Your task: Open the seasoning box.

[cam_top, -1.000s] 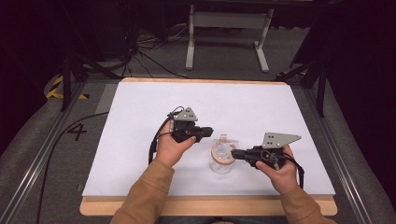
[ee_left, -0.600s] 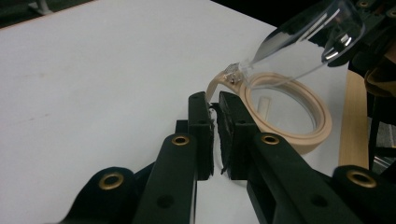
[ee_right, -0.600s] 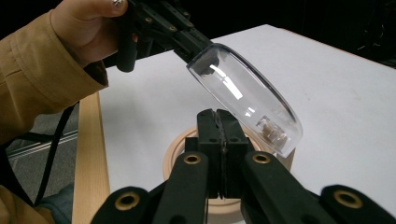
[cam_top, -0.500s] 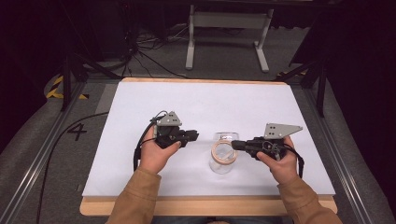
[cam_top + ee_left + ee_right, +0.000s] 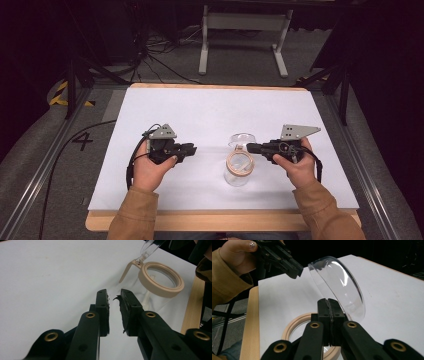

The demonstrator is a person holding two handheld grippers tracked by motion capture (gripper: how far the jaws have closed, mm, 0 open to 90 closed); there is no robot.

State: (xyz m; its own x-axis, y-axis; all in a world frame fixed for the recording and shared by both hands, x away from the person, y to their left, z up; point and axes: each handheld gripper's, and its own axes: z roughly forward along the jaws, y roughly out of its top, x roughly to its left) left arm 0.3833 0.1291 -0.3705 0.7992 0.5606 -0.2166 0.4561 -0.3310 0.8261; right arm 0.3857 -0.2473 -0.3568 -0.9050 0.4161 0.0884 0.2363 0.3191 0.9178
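text: black hand-drawn numeral "4" | stands on: grey carpeted floor strip left of the white table, between the dark metal rail and the table edge, seen in the high view | other readable words, labels or brands: none on the table or in either gripper view

Even overhead light makes the white counter the brightest area in the high view — the surrounding floor falls into near-black. Shadows under the hands are faint and soft. In the right gripper view a white glare streak runs along the clear lid. Both gripper views are soft and slightly noisy — near jaws blurred, black parts losing detail.
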